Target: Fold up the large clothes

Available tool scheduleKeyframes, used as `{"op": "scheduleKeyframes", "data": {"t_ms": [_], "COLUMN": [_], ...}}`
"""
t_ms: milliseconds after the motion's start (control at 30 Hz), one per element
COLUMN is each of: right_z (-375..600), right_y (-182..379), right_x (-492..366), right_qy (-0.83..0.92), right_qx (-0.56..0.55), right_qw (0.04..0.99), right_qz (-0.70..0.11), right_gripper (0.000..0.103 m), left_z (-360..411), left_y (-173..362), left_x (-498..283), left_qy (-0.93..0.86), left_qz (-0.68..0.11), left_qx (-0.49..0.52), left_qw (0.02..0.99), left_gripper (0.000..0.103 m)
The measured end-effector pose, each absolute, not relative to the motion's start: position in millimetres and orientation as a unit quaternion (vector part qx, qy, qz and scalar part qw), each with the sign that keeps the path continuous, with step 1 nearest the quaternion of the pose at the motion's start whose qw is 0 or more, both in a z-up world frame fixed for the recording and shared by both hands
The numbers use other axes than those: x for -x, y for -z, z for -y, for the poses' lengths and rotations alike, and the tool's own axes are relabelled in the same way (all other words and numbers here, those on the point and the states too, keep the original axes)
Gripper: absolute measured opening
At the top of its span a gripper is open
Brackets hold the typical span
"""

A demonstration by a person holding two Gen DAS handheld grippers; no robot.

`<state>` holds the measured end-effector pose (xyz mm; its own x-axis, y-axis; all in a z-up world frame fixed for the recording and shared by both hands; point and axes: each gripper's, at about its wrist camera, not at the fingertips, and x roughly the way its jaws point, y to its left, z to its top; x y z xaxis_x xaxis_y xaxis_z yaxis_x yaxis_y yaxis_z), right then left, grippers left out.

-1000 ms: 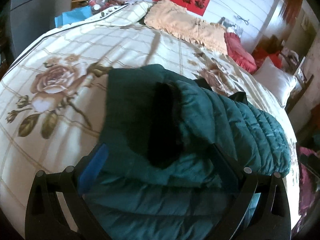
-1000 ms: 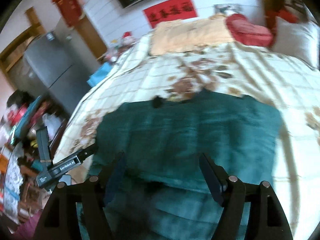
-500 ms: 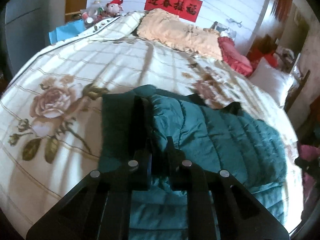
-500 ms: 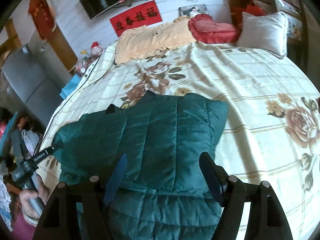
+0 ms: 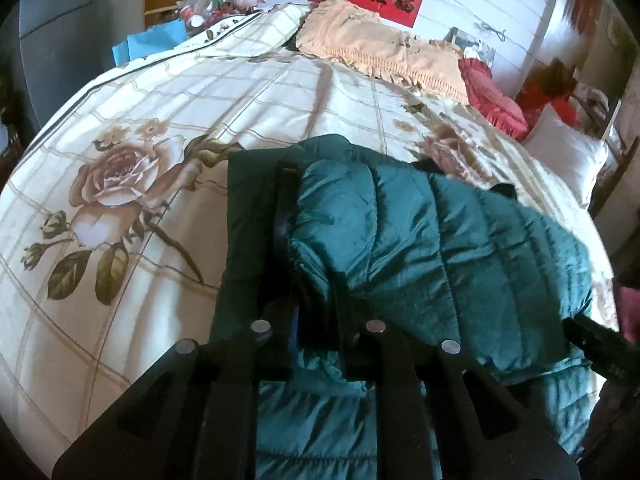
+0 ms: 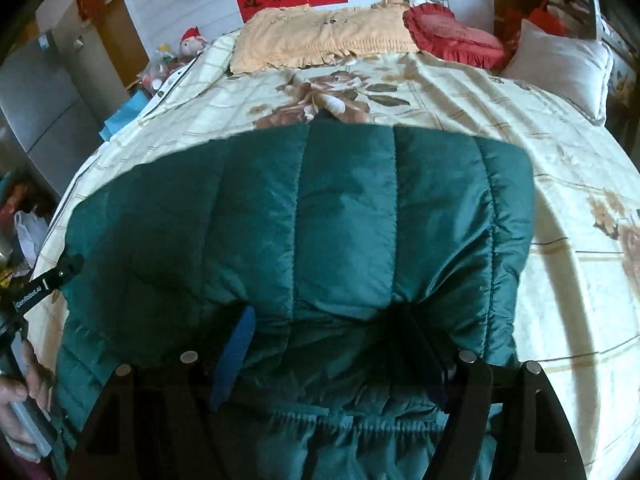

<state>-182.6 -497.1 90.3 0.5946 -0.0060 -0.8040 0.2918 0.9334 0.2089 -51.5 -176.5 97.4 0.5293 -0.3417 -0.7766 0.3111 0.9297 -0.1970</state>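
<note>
Left gripper [image 5: 316, 312] now clamped on jacket [image 5: 420, 240]; right view adds hand [image 6: 24, 384].

The left gripper [image 5: 316, 316] is black, with two long flat arms. Each arm has two round silver screws near the green jacket [image 5: 440, 240], and long cut-out holes farther back from the jacket. From the right wrist view its side shows as a black bar with small white letters at the jacket's left edge.

The right gripper [image 6: 332, 348] is black too, with silver screws and the same cut-out holes. One finger [image 6: 234, 356] wears a bright blue pad. A bare hand [image 6: 24, 384] wraps a pale handle left of the jacket.
</note>
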Motion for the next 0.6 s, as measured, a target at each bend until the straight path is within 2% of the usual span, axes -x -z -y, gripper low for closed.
{"op": "scheduleKeyframes", "data": {"t_ms": [100, 267, 300, 333, 367, 400, 500, 600], "right_z": [500, 503, 502, 502, 501, 501, 500, 498], "right_y": [-109, -129, -131, -132, -132, -132, -126, -115], "right_x": [200, 206, 202, 199, 195, 189, 173, 154], "right_qy": [0.087, 0.101, 0.103, 0.106, 0.108, 0.11, 0.115, 0.118], "right_qx": [-0.168, -0.154, -0.151, -0.146, -0.143, -0.139, -0.135, -0.128], "right_qw": [0.888, 0.898, 0.898, 0.899, 0.9, 0.9, 0.899, 0.896], "right_qz": [-0.418, -0.4, -0.4, -0.399, -0.398, -0.398, -0.4, -0.409], "right_gripper": [0.073, 0.073, 0.073, 0.073, 0.073, 0.073, 0.073, 0.073], "left_z": [171, 174, 175, 176, 178, 179, 187, 206], "left_y": [-108, -136, -142, -145, -149, -151, -151, -138], "left_x": [55, 66, 68, 69, 71, 72, 71, 59], "left_qy": [0.188, 0.181, 0.178, 0.18, 0.182, 0.181, 0.182, 0.181], "left_qz": [-0.449, -0.414, -0.404, -0.399, -0.389, -0.379, -0.358, -0.375], "left_qx": [0.034, 0.024, 0.023, 0.025, 0.029, 0.033, 0.034, 0.004], "left_qw": [0.873, 0.892, 0.897, 0.899, 0.902, 0.907, 0.915, 0.909], "left_gripper": [0.018, 0.019, 0.025, 0.044, 0.056, 0.073, 0.075, 0.075]}}
